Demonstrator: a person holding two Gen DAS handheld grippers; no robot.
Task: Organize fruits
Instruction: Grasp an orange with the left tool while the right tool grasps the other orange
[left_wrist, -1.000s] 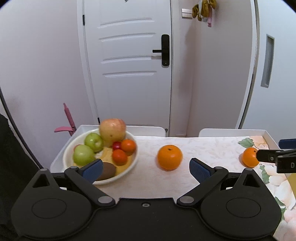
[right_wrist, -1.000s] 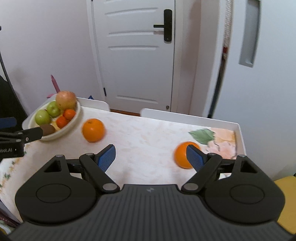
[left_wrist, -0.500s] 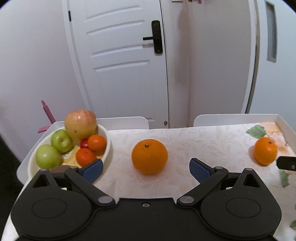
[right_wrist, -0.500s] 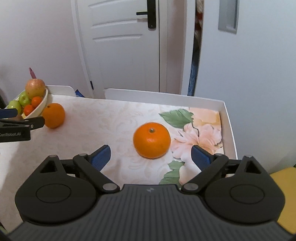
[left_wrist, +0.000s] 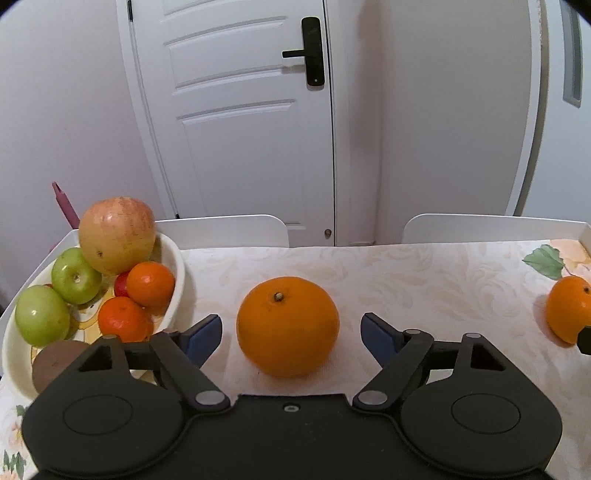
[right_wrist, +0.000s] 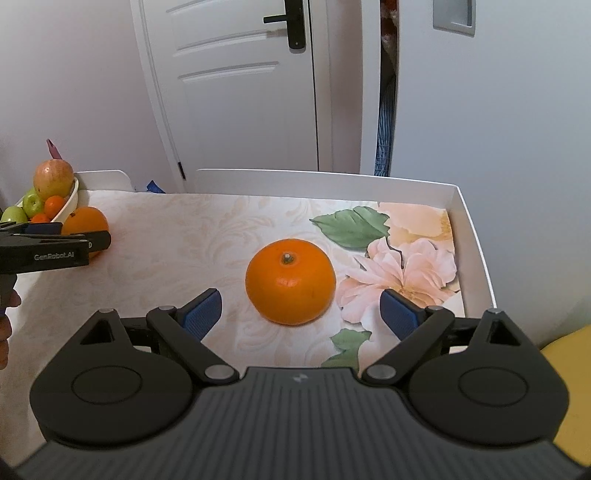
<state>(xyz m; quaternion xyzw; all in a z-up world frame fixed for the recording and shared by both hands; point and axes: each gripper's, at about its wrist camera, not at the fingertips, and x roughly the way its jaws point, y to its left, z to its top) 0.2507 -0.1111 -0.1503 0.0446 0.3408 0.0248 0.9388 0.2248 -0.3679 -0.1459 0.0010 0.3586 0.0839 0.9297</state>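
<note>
While both tools straddle fruit, neither grips: the left gripper (left_wrist: 291, 334) has just been closing, its blue pads a narrow gap off either side of the large round orange (left_wrist: 287, 326), which sits on the cream floral tablecloth (left_wrist: 424, 280); the right gripper (right_wrist: 301, 312) stands wide around the flatter orange mandarin (right_wrist: 290, 280), well clear. The destination, presumably the white oval fruit bowl (left_wrist: 176, 266) at ten o'clock of the left tool (already crowded), touches nothing. A raised white tray rim (right_wrist: 476, 243) at three o'clock limits rightward travel; centre cloth lies open.

2 oranges (left_wrist: 287, 326) (right_wrist: 290, 281) stem-up on tablecloth, well apart; fruit-filled bowl (left_wrist: 176, 280) left.
</note>
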